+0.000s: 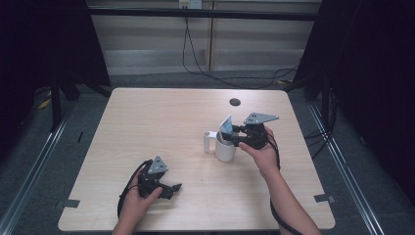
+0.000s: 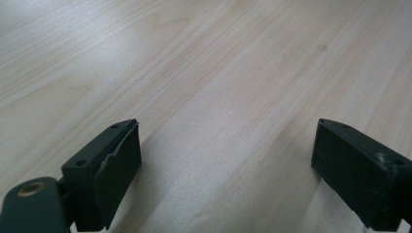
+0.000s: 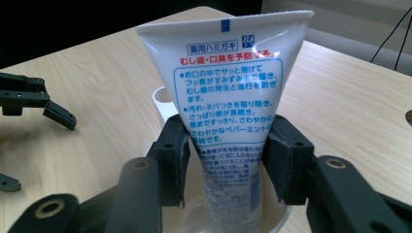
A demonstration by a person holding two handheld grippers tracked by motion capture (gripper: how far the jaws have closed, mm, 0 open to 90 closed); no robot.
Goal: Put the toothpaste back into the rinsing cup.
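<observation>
My right hand-held gripper (image 3: 226,160) clamps a toothpaste tube (image 3: 228,97) by its sides, cap end down inside the white mug (image 1: 224,149) near mid-worktop (image 1: 147,117). Tube upright, crimped end up. My left hand-held gripper (image 2: 226,160) rests near the front edge, jaws wide apart, nothing between them. Step in hand looks like placing the tube in the mug. Next: lower until it seats, then release.

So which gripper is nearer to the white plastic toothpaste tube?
Right. The right gripper is clamped on the white plastic toothpaste tube above the white mug; the left gripper rests apart, open, at the table's near left.
</observation>
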